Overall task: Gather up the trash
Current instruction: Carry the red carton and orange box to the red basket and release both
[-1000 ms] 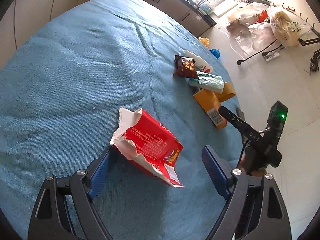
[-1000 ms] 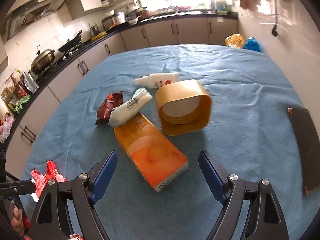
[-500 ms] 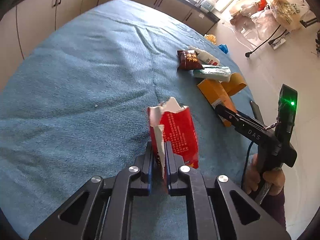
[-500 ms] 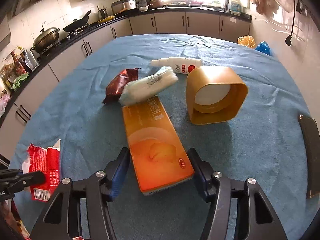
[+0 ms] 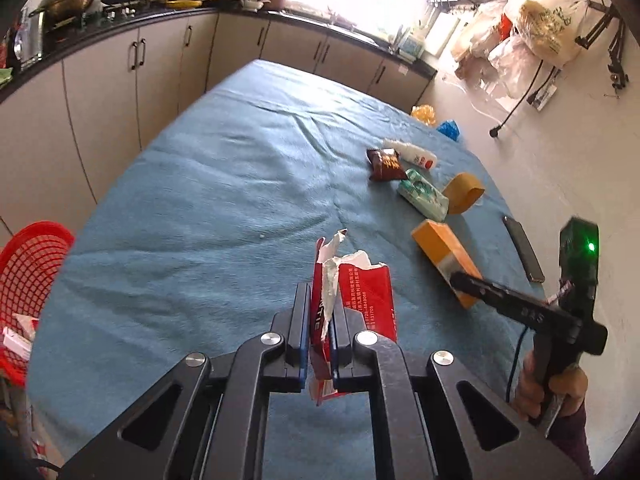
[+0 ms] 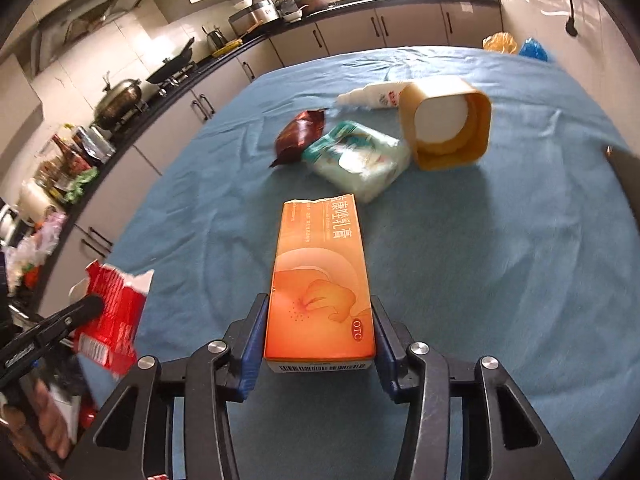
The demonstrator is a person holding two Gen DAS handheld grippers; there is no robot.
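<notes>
Blue surface (image 5: 208,200): left hand-held gripper (image 5: 320,344) pinches the torn red packet (image 5: 356,292); the red basket (image 5: 28,276) lies to its left. Right hand-held gripper (image 6: 318,344) squeezes the orange box (image 6: 320,276).

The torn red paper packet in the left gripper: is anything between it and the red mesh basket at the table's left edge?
Nothing visible. The left gripper holds the torn red paper packet; only bare blue tablecloth lies toward the red mesh basket.
</notes>
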